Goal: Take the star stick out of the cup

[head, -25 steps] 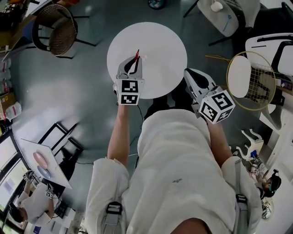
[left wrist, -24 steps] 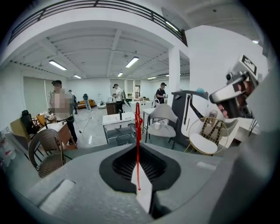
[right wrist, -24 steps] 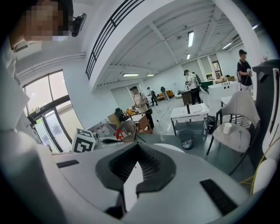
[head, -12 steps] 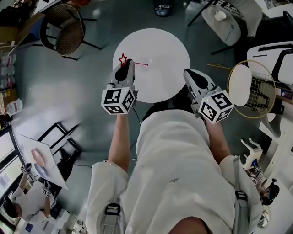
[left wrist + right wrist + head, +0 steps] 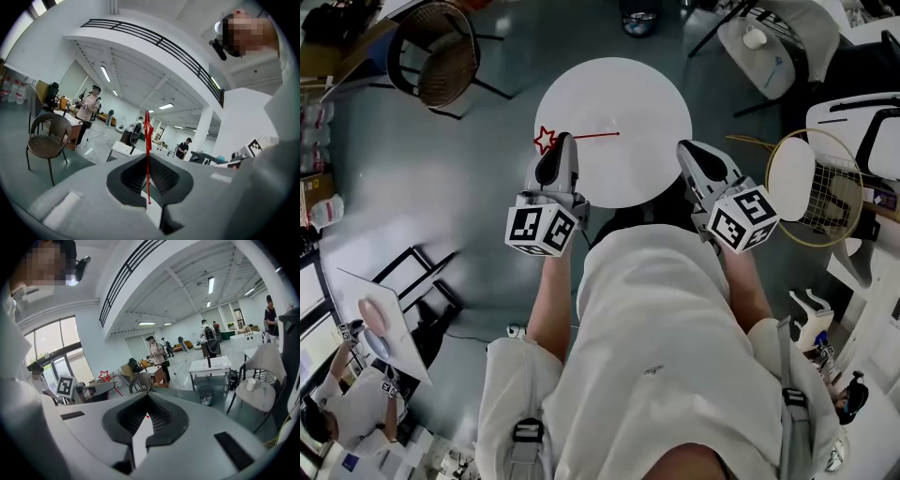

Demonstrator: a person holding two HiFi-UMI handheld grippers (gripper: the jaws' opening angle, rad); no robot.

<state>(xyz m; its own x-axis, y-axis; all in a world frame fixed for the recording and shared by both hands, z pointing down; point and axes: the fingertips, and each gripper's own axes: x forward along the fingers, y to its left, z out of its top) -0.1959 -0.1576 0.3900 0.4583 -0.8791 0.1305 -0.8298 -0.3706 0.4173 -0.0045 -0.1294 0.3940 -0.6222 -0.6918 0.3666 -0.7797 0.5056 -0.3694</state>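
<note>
The red star stick [image 5: 581,137] lies level above the left part of the round white table [image 5: 637,94], with its star [image 5: 546,141] past the table's left edge. My left gripper [image 5: 566,139] is shut on the thin stick near the star end. In the left gripper view the star stick [image 5: 147,154] stands upright between the closed pads, star on top. My right gripper [image 5: 686,146] hangs at the table's right edge, shut and with nothing in it. From the right gripper [image 5: 147,397] view the star [image 5: 103,376] shows at the left. No cup is in view.
A wicker chair [image 5: 431,56] stands at the far left. A badminton racket [image 5: 816,164] leans at the right beside a white chair [image 5: 769,37]. A bin [image 5: 637,19] sits beyond the table. The person's white-clad body fills the lower middle.
My left gripper drew back toward the table's near-left edge and turned. The stick swung from pointing away to lying level, star to the left. The right gripper stayed put.
</note>
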